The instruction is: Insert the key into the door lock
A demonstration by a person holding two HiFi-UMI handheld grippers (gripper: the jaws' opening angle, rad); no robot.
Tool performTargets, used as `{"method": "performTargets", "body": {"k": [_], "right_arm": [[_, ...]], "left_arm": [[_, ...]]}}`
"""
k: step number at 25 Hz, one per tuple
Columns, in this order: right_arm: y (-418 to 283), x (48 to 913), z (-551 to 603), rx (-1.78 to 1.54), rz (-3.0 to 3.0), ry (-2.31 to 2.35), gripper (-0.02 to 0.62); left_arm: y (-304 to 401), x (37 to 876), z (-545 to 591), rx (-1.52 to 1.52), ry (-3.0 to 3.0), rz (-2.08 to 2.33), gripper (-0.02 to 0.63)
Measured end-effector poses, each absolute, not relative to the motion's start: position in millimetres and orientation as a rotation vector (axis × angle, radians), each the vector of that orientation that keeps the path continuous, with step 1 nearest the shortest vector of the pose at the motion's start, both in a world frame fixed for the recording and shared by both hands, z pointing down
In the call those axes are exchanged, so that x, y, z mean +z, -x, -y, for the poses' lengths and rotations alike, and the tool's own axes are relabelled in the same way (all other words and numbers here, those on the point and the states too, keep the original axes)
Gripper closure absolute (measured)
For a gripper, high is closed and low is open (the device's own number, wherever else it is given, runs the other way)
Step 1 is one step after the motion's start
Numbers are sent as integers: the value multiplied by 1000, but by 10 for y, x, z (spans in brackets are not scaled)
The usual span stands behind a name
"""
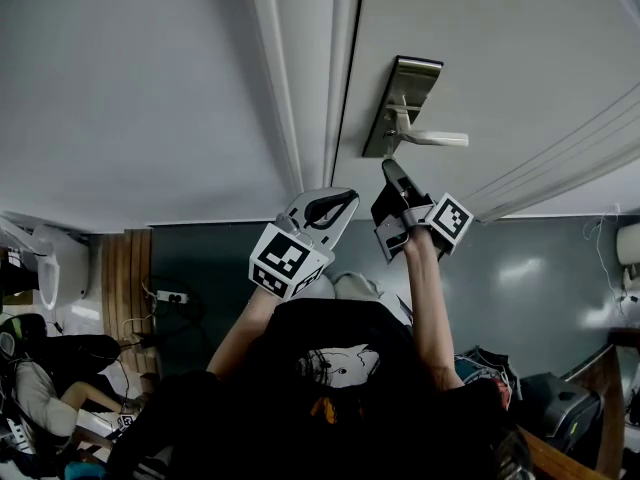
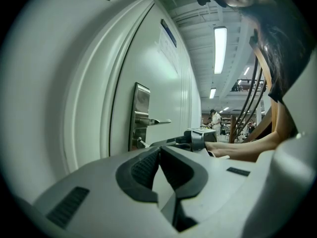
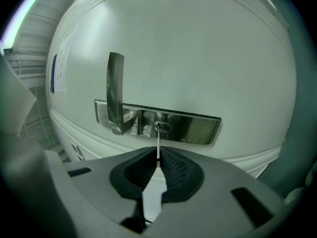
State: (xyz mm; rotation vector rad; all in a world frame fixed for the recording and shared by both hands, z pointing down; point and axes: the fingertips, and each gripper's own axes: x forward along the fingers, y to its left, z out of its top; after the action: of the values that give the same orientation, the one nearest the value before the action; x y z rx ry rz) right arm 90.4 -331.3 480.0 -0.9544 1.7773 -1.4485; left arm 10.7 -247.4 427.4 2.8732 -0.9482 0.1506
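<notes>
thin silver key [image 3: 158, 144] stands edge-on, tip at the keyhole of the door lock [image 3: 190, 128].

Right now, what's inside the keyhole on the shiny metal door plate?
The tip of the thin silver key, pinched in the right claw, reaches into the oval keyhole. How deep it goes is hidden.

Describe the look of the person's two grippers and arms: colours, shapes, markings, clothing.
The left gripper and right gripper have grey moulded bodies with dark ribbed pads lining the jaws. Each carries a white cube printed with black square markers. The person wears a black top with a pale print; the forearms are uncovered.
</notes>
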Motion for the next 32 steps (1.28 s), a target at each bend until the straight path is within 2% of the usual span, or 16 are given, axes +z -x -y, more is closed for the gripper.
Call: {"method": "performTargets", "body": {"k": [15,32], "right_arm": [[-987,4758,3403,-1566,-1473,704,571],[-1015,4758,3598,-1506,-1506,811,568]], "left_arm": [[-69,4223,2549,159,-2864,959,591],[-114,4135,2527,177,-2872,957,591]]}}
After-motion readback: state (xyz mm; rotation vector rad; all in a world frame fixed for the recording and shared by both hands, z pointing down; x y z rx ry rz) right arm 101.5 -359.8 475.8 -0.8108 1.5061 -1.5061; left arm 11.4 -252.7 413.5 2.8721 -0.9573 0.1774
